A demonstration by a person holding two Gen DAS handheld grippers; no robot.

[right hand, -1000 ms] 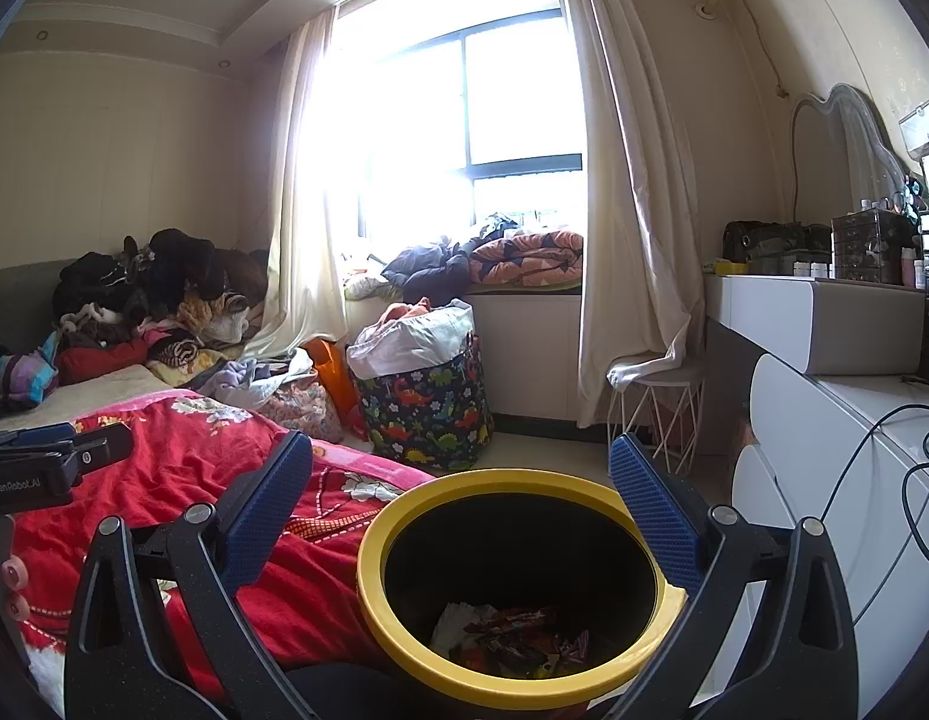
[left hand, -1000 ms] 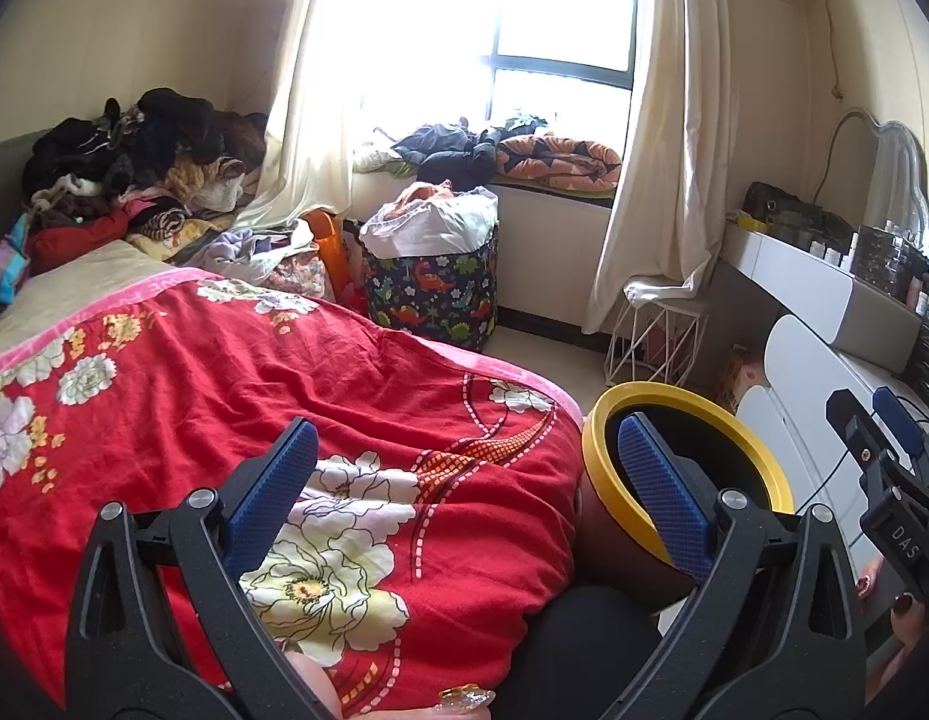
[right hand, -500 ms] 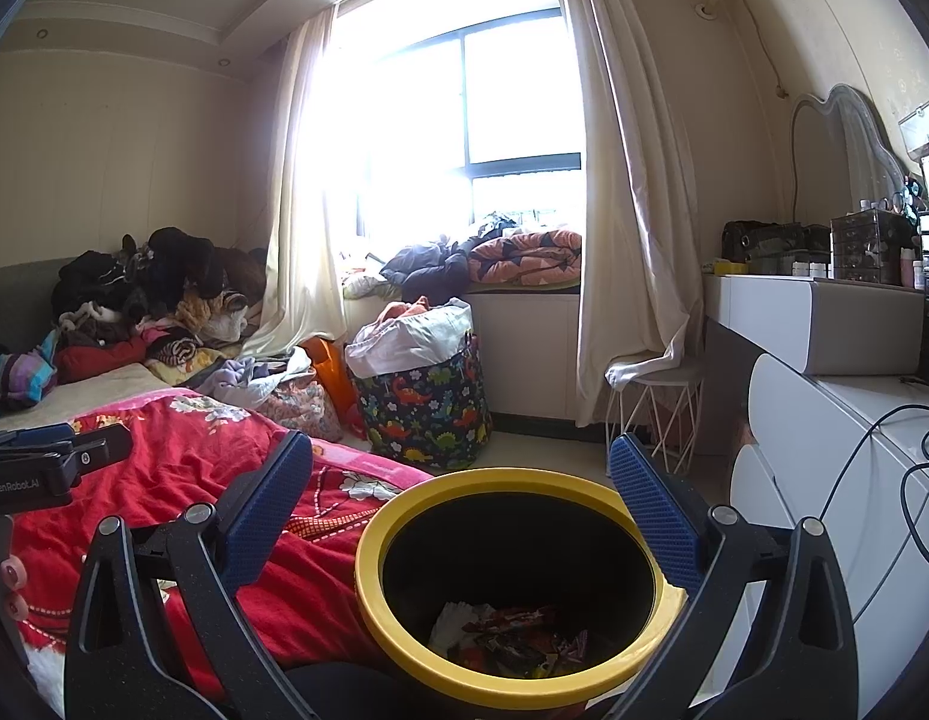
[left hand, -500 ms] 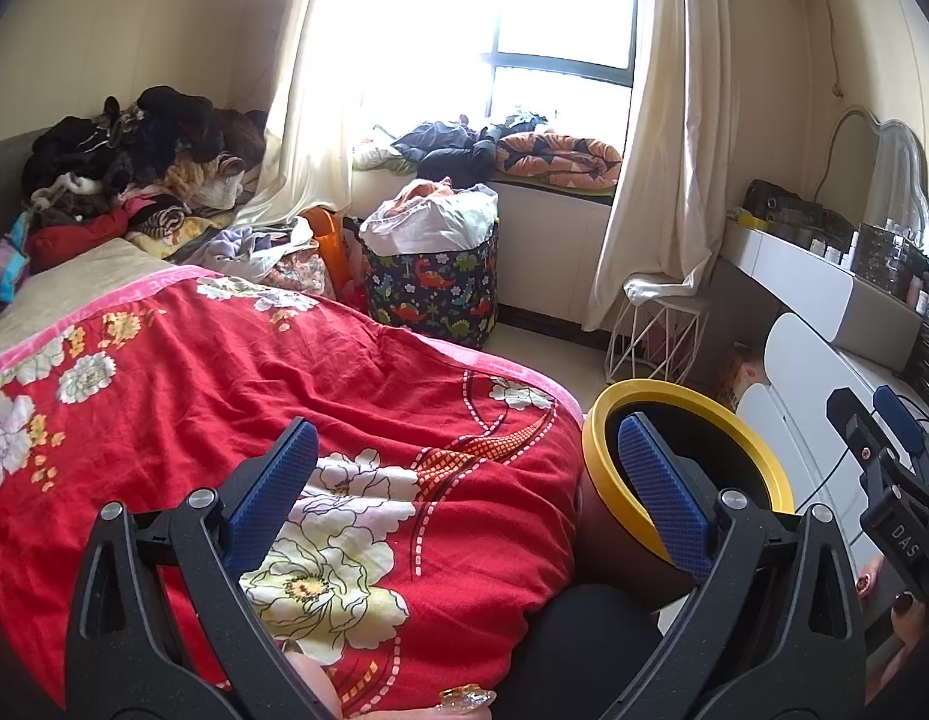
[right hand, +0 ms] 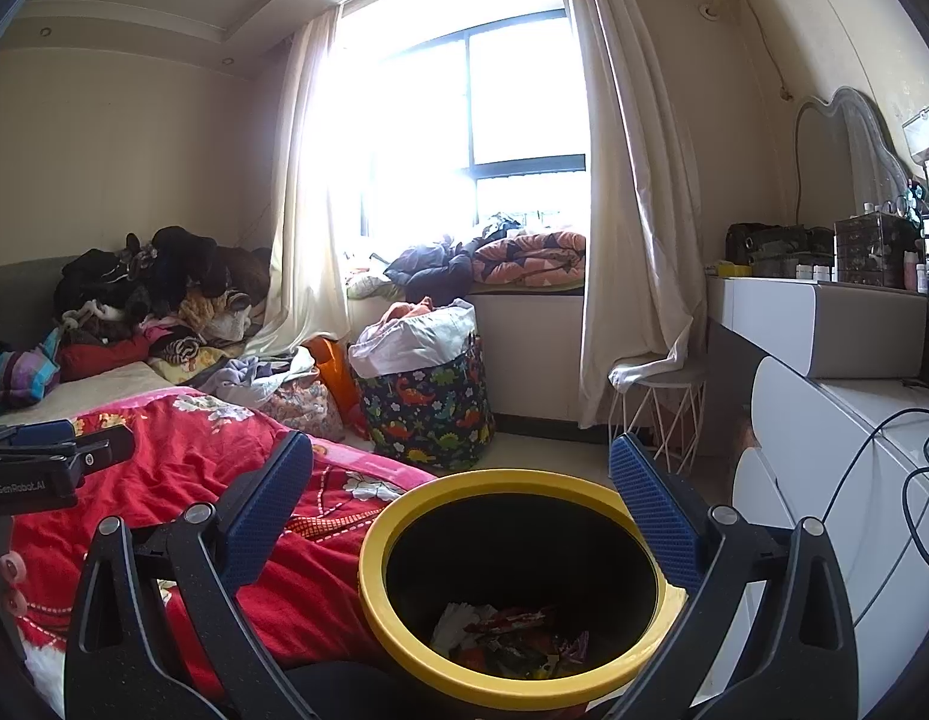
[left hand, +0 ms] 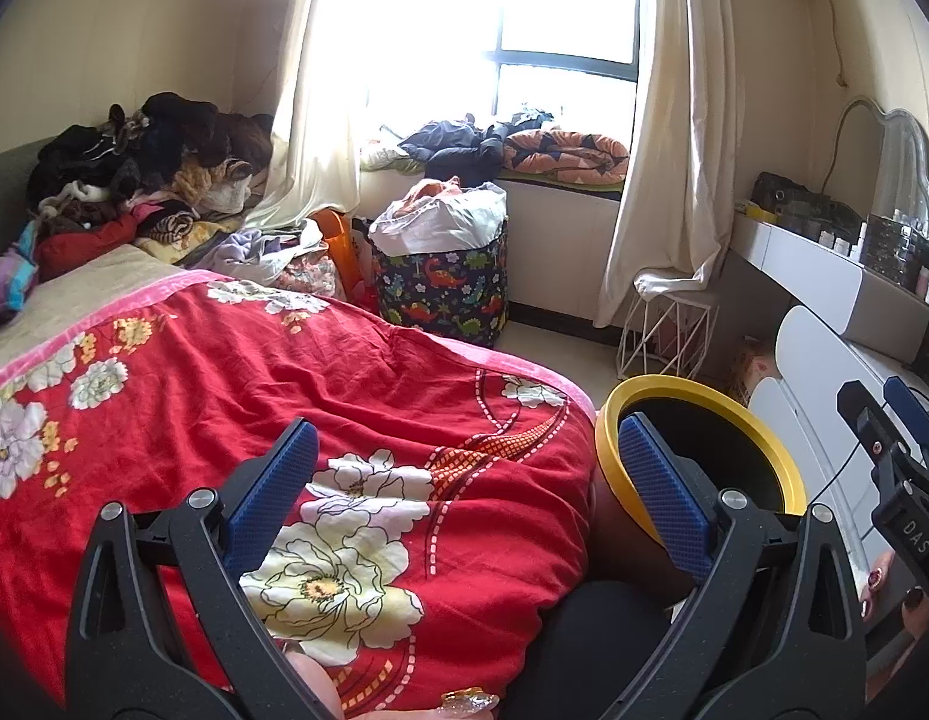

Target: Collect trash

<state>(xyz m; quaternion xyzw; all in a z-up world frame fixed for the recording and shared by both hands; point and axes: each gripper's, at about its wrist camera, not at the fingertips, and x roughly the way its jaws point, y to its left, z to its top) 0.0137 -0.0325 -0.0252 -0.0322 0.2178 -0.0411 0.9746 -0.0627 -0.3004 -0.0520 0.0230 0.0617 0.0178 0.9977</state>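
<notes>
Since nothing has shifted between a sec ago and now, you're basically parked: both views match the earlier ones almost exactly.

Left wrist view: your left gripper [left hand: 464, 480] hangs over the red floral blanket [left hand: 284, 396] on the bed, jaws spread wide, nothing btwn them. The blue pads [left hand: 272, 492] are clear of the fabric as far as I can tell. The yellow-rimmed bin [left hand: 698, 387] sits just off the bed's right edge, next to the white drawers [left hand: 824, 360]. No loose trash shows on the blanket in this view. The right gripper pokes in at the far right edge.

Right wrist view: your right gripper [right hand: 461, 504] hovers directly above the bin [right hand: 494, 483], jaws released and empty, one pad either side of the rim w/o touching it. The trash [right hand: 506, 636], crumpled wrappers and a bit of white paper, lies at the bottom of the bin. The dinosaur-print basket [right hand: 428, 402] stands well back near the window.

My read: no motion + empty jaws over the bin means the drop is done, or you're pausing. Nothing left to collect is visible on the bed, so the task looks at or near its end. If more remains, it's out of frame; you'd need to swing the cams to find it.
</notes>
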